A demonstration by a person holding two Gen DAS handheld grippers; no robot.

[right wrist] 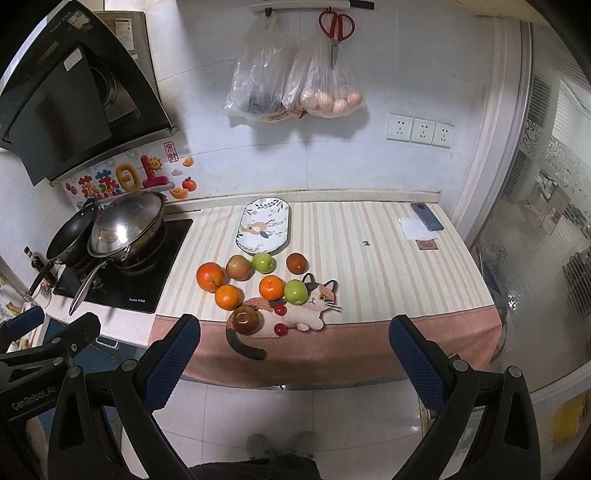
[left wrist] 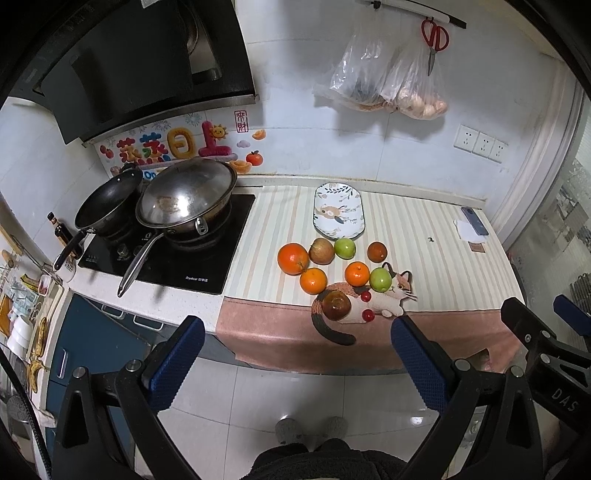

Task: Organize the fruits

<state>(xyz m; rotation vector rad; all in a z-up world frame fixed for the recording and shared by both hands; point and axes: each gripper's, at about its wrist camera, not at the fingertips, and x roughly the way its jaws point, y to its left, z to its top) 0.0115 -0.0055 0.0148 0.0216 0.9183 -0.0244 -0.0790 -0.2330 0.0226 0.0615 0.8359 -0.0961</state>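
Round glossy fruits (left wrist: 334, 275) beside glazed oval plate (left wrist: 338, 210).

This is looking like a home kitchen. At the left of the frame a black glass gas hob (left wrist: 166, 254) is carrying a lidded steel wok (left wrist: 186, 201) and a black frying pan (left wrist: 109, 203), with a slanted black extractor hood (left wrist: 140, 62) hanging above. On the white tiled wall (right wrist: 406, 66), red-handled scissors (right wrist: 336, 31) and clear plastic bags of food (right wrist: 295, 88) are dangling beside three white sockets (right wrist: 419, 130). A striped cloth (right wrist: 388, 258) is covering the bench.
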